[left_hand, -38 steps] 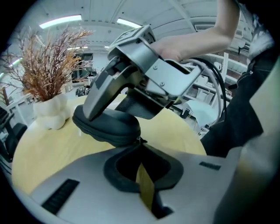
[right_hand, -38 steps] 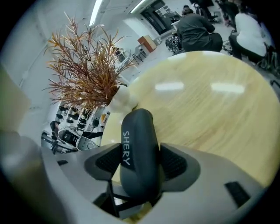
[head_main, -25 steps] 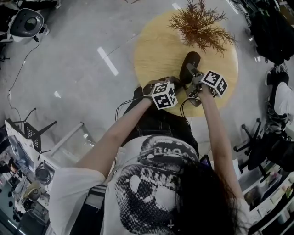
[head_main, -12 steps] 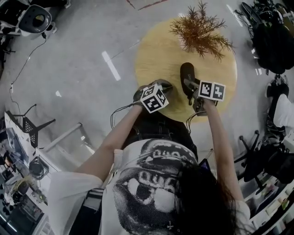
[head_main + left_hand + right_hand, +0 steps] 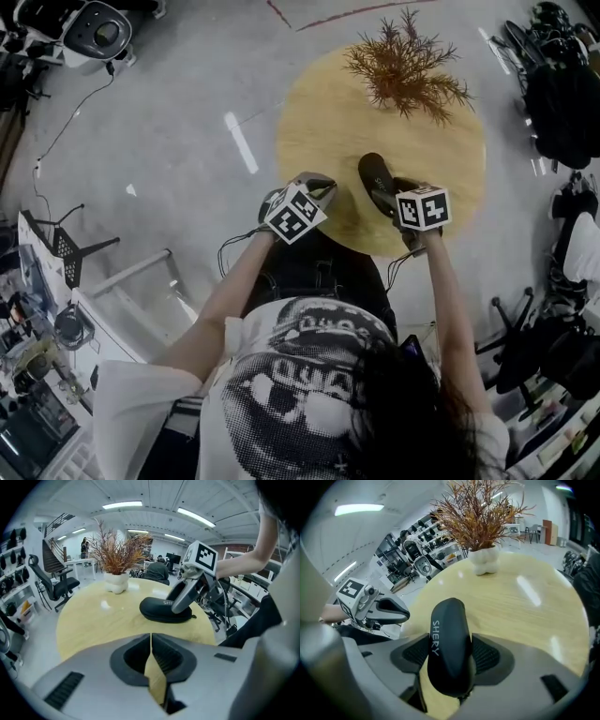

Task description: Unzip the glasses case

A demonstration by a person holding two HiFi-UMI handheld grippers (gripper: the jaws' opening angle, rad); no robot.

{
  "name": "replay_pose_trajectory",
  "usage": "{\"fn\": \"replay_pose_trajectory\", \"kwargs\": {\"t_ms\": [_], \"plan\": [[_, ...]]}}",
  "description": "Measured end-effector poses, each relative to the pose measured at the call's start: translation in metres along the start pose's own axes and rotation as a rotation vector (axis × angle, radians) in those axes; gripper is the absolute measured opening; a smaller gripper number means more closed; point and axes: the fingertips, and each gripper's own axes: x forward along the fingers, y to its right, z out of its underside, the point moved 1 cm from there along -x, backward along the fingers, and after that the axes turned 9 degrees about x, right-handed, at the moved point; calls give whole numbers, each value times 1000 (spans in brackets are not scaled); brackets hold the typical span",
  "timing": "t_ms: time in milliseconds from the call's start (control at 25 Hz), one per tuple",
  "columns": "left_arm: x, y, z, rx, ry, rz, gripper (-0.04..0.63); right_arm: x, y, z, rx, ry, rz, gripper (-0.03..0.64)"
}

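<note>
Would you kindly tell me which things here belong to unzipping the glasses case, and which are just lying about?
In the job: glasses case, clamped in the right tongs; left tongs, shut and empty; table.
Lying about: dried plant in white vase; office chair.

The glasses case's [image 5: 446, 639] near end was buried between the right claw's [image 5: 450, 657] pads. In the head view that claw's marker cube [image 5: 422, 207] covered the grip. Far beyond the left claw [image 5: 151, 656], people [image 5: 158, 570] past the plant [image 5: 117, 550] were too small to make out.
</note>
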Motion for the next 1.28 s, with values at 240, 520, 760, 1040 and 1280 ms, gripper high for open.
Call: {"fn": "replay_pose_trajectory", "kwargs": {"t_ms": [240,520,760,1040,1280], "plan": [[-21,3,0,-98,10,-47,15,-3,4,-1,-10,76,-4,288],[-38,4,-9,-116,28,-55,15,-7,0,0,-45,202,-8,291],[-55,2,-28,-140,124,-35,15,-13,-3,-3,-124,268,83,288],[-89,6,-29,-95,201,-25,15,-38,-23,6,-204,342,250,262],[-134,19,5,-41,225,3,15,-41,-96,37,-237,415,238,230]]}}
